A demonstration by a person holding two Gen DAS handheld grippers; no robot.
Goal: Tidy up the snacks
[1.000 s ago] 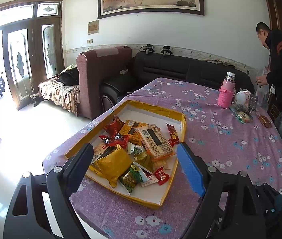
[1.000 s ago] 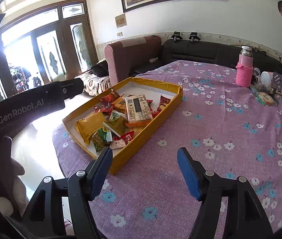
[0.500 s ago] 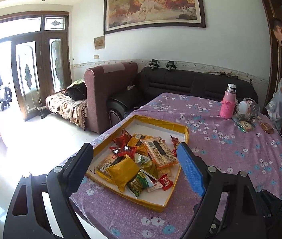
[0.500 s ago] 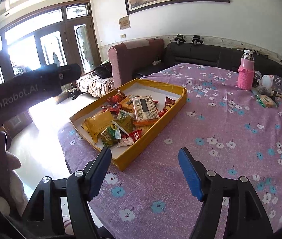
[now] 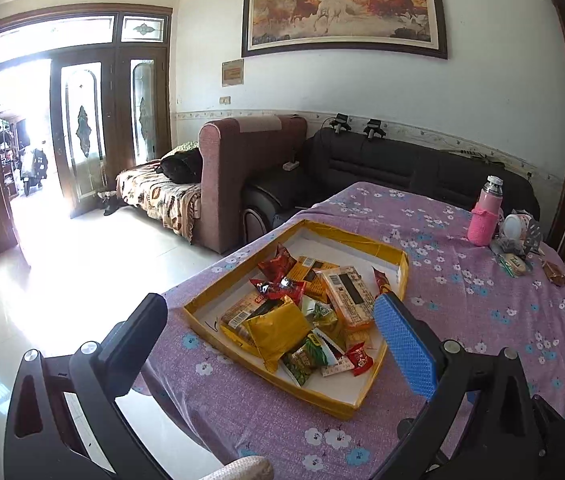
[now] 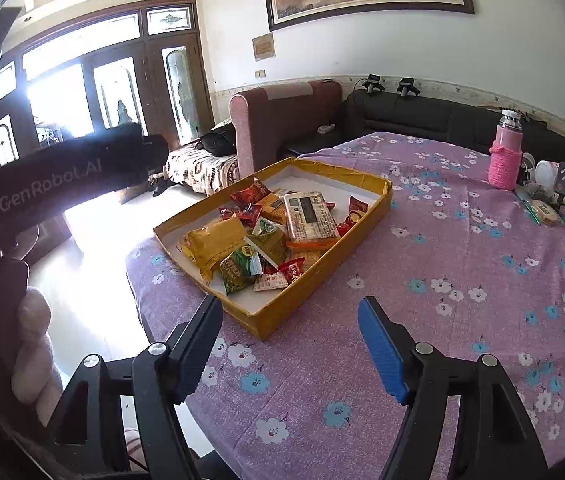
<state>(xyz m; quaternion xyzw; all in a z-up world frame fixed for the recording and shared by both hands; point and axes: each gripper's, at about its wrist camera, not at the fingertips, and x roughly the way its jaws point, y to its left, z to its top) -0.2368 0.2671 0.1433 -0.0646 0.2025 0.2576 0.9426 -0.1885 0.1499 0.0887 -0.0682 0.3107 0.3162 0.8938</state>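
Through my left wrist view, my left claw [image 5: 270, 328] hangs spread and empty above the near edge of the tabletop [image 5: 482, 304]. Between its fingers lies the shallow yellow cardboard tray [image 5: 396, 254], set toward the tabletop's left edge. The snack packets [image 5: 306, 312] sit in a loose heap in the tray's nearer half: a yellow pouch [image 5: 278, 330] in front, red wrappers [image 5: 280, 264] behind it, a long pale bar [image 5: 348, 294] toward the right wall. The far half of the tray shows bare white floor.

Through my right wrist view, my right claw [image 6: 290, 344] is also spread, holding nothing, over bare flowered cloth just right of the tray's near corner. The packets overlap one another at odd angles, none lined up. A pink flask [image 6: 505, 156] and a few small items stand near the far right edge, well apart from the tray.

My judgement: the snacks are all gathered inside the tray, yet jumbled. That fits either a pile awaiting sorting or snacks just collected into the tray; I cannot tell which.
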